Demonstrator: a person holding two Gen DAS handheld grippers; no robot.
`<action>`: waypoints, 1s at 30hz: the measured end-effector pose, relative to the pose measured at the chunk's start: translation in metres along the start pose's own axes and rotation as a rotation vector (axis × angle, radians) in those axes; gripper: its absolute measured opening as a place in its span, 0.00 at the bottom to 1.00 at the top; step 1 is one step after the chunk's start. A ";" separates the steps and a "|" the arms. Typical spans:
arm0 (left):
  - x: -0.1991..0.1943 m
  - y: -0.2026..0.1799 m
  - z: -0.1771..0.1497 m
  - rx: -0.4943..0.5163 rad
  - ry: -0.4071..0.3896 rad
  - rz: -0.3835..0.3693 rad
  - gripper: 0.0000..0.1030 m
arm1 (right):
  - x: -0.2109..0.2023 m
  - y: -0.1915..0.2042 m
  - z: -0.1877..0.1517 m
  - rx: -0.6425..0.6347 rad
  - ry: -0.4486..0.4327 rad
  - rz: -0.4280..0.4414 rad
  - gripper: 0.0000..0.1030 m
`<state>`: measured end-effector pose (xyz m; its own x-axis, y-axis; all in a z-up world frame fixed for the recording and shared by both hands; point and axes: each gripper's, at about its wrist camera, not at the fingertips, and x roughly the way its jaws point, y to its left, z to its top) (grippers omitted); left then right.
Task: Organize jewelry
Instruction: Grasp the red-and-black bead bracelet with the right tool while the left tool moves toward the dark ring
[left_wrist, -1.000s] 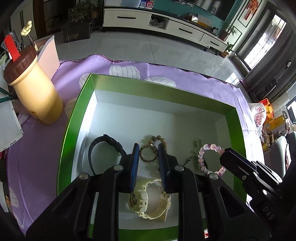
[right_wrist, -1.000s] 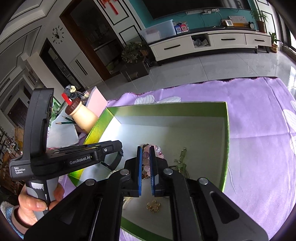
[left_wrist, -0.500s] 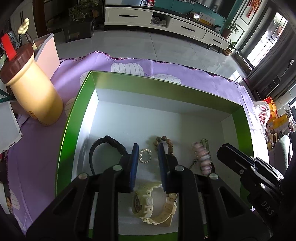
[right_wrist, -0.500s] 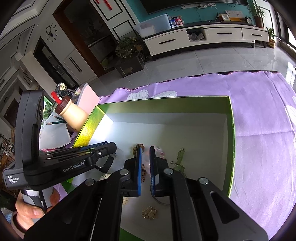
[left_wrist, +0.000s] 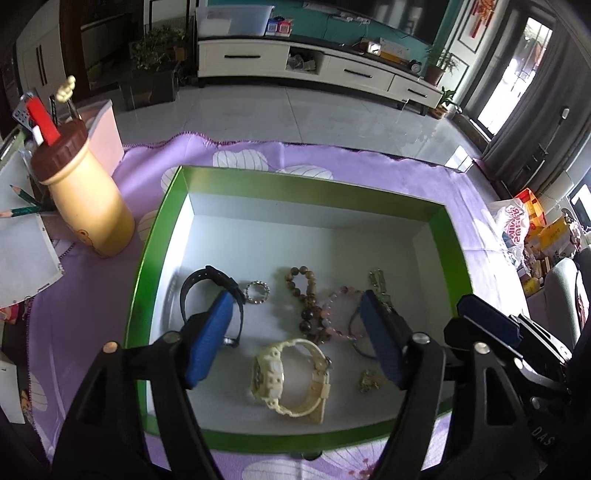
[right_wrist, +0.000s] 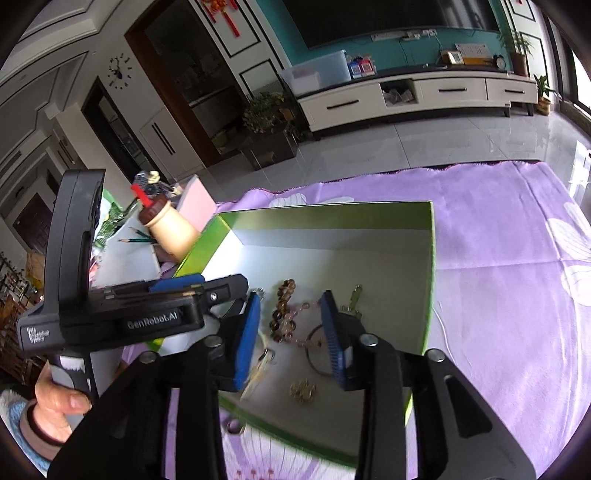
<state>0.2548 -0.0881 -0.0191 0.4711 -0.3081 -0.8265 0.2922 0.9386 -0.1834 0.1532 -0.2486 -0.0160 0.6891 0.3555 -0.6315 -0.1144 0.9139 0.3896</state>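
Note:
A green box (left_wrist: 295, 194) with a white floor holds the jewelry: a black watch (left_wrist: 201, 282), a small beaded ring (left_wrist: 257, 292), a brown bead bracelet (left_wrist: 306, 295), a pink bead bracelet (left_wrist: 340, 314), a cream watch (left_wrist: 290, 373), a metal pendant (left_wrist: 376, 280) and a small gold piece (left_wrist: 369, 380). My left gripper (left_wrist: 295, 343) is open and empty above the box's near half. My right gripper (right_wrist: 290, 332) is open and empty over the bead bracelets (right_wrist: 282, 314). The box (right_wrist: 332, 214) and the left gripper's body (right_wrist: 122, 314) also show in the right wrist view.
A purple flowered cloth (left_wrist: 92, 314) covers the table. A cream bottle with a brown cap (left_wrist: 85, 206) stands left of the box, with papers and pencils (left_wrist: 22, 210) and a pink box (left_wrist: 105, 133) behind. Bags (left_wrist: 517, 229) lie off the right edge.
Both grippers have opened wide and drawn back upward. The small beaded ring now lies on the box floor beside the black watch, and the pink bracelet lies beside the brown one.

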 end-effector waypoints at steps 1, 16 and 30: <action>-0.006 -0.001 -0.002 0.006 -0.008 0.000 0.81 | -0.008 0.001 -0.004 -0.006 -0.012 0.001 0.42; -0.100 0.003 -0.105 0.075 -0.099 0.039 0.95 | -0.072 0.011 -0.100 -0.116 0.076 -0.044 0.53; -0.067 0.025 -0.180 0.018 0.004 0.073 0.95 | -0.019 0.015 -0.158 -0.196 0.188 -0.193 0.48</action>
<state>0.0805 -0.0164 -0.0636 0.4883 -0.2382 -0.8395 0.2717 0.9557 -0.1132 0.0254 -0.2109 -0.1043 0.5691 0.1859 -0.8010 -0.1433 0.9816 0.1260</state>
